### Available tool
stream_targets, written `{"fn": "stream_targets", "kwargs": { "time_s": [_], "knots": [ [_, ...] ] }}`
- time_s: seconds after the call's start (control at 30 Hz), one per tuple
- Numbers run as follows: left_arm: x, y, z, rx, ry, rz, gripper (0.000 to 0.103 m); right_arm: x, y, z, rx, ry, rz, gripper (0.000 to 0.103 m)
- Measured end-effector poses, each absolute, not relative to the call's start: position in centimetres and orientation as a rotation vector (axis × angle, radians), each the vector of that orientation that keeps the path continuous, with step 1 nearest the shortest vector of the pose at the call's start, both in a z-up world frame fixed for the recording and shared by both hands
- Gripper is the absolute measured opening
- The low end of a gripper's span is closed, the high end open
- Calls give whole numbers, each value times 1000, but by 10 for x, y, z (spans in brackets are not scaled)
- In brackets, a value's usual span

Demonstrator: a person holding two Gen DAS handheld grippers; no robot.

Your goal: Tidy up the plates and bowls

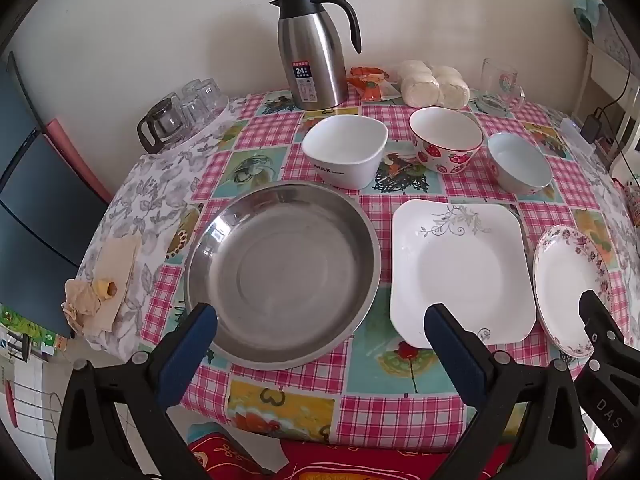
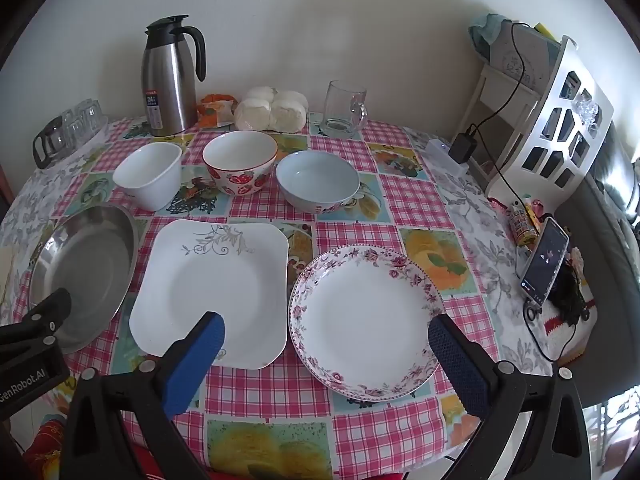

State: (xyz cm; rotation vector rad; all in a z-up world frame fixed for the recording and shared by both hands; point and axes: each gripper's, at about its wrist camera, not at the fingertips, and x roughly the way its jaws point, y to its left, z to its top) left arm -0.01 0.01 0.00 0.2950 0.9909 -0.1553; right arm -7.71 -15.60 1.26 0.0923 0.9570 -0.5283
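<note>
Hovering at the near edge of the worktop [image 2: 360, 200], I hold both tongs spread wide with nothing between their blue pads. My left tongs [image 1: 320, 320] hang over the near rim of the steel pan [image 1: 280, 272] — one pad above its left edge, the other over the near corner of the square white plate [image 1: 460, 264]. My right tongs [image 2: 326, 330] straddle the floral round plate [image 2: 366, 320], their left pad over the square plate's near edge.

Along the front row, from left to right, lie the steel pan, the square white plate and the floral round plate, side by side and nearly touching. Behind them stands a row of three bowls, apart from one another: a white squarish bowl [image 1: 346, 154], a strawberry-patterned bowl [image 1: 446, 140] and a pale blue bowl [image 1: 518, 162].

Farther back — by the wall — stand a steel thermos jug [image 1: 314, 48], a bag of white buns [image 1: 434, 82] and a glass mug [image 2: 344, 110].
</note>
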Motion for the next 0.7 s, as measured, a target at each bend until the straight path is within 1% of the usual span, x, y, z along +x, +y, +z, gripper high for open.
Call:
{"fn": "stream_targets", "kwargs": {
  "time_s": [0.7],
  "knots": [
    [2,2,-2,295,1005,-153,103,-77,-156,12,92,959,-528,103]
  ]
}}
